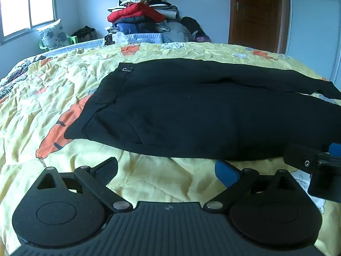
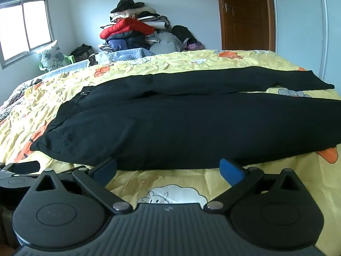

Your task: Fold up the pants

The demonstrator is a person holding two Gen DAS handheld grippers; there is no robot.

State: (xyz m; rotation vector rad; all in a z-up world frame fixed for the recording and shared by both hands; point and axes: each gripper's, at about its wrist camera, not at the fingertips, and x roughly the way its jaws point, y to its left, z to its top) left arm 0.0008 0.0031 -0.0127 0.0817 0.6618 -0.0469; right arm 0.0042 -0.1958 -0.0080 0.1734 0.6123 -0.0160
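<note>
Black pants (image 1: 191, 111) lie flat on the yellow bedspread (image 1: 53, 98), waistband to the left, both legs running to the right. They also show in the right wrist view (image 2: 181, 125). My left gripper (image 1: 167, 170) is open and empty, just in front of the pants' near edge, close to the waist end. My right gripper (image 2: 168, 169) is open and empty, just in front of the near leg's edge. The right gripper's body shows at the right edge of the left wrist view (image 1: 315, 166).
A tall pile of clothes (image 1: 145, 15) stands beyond the bed's far edge. A wooden door (image 1: 257, 12) is at the back right. A pillow on a green chair (image 1: 53, 34) sits under the window. The bed's right edge lies past the leg ends.
</note>
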